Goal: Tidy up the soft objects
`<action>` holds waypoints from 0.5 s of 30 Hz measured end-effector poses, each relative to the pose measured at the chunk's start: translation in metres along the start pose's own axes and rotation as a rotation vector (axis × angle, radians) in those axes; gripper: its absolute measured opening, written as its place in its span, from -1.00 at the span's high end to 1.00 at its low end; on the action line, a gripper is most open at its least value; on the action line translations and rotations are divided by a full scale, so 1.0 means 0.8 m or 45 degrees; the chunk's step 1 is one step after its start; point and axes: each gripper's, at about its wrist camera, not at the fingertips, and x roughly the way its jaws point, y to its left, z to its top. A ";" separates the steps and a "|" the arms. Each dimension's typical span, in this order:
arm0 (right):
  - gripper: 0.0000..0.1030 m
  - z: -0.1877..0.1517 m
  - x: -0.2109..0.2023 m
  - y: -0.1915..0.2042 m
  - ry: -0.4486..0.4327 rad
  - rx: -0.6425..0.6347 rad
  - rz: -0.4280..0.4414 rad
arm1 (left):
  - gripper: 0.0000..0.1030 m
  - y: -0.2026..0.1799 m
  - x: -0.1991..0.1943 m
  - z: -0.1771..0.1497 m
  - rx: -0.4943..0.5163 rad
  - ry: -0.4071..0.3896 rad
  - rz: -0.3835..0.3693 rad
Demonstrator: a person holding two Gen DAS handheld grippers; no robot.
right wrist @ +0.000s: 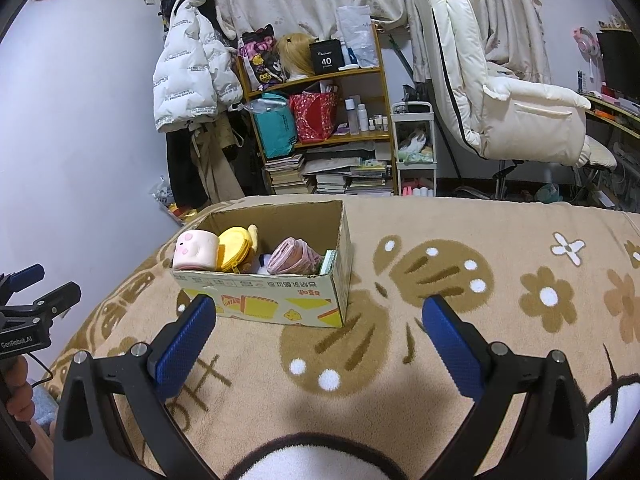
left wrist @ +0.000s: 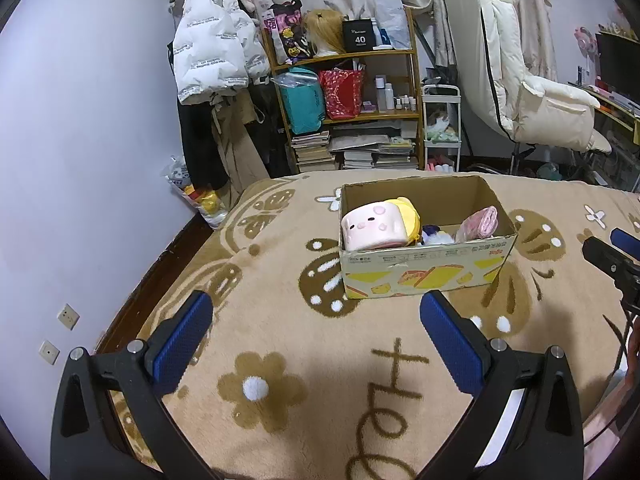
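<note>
Left claw (left wrist: 316,320) (spread wide) faces box (left wrist: 424,276).

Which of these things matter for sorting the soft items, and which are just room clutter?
Job: printed cardboard box; pink square plush with face; yellow plush; rolled pink cloth.
Clutter: wooden bookshelf; white puffer jacket; cream reclining chair.

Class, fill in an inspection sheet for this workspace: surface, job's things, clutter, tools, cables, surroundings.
Surface: tan blanket with brown butterfly and flower pattern.
Job's things: open box holds a pink plush, yellow plush and pink roll.
Clutter: nothing seen on the blanket.
Tools: left tool open, empty; right tool open, empty.
Cables: one thin black cable by the left tool.
Surroundings: shelf, white jacket, cream chair.
</note>
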 end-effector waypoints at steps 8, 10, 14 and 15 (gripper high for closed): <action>-1.00 -0.003 0.003 -0.002 0.001 0.003 -0.003 | -0.99 -0.005 0.000 0.000 0.000 0.003 0.000; -1.00 -0.002 0.002 -0.001 0.001 0.003 -0.001 | -0.99 -0.006 -0.001 0.000 -0.002 0.001 0.000; -1.00 -0.002 0.002 -0.002 0.000 0.003 -0.001 | -0.99 -0.004 0.000 0.000 -0.001 0.002 0.000; -1.00 -0.002 0.003 -0.003 0.001 0.003 -0.001 | -0.99 -0.005 0.000 0.000 0.000 0.003 -0.001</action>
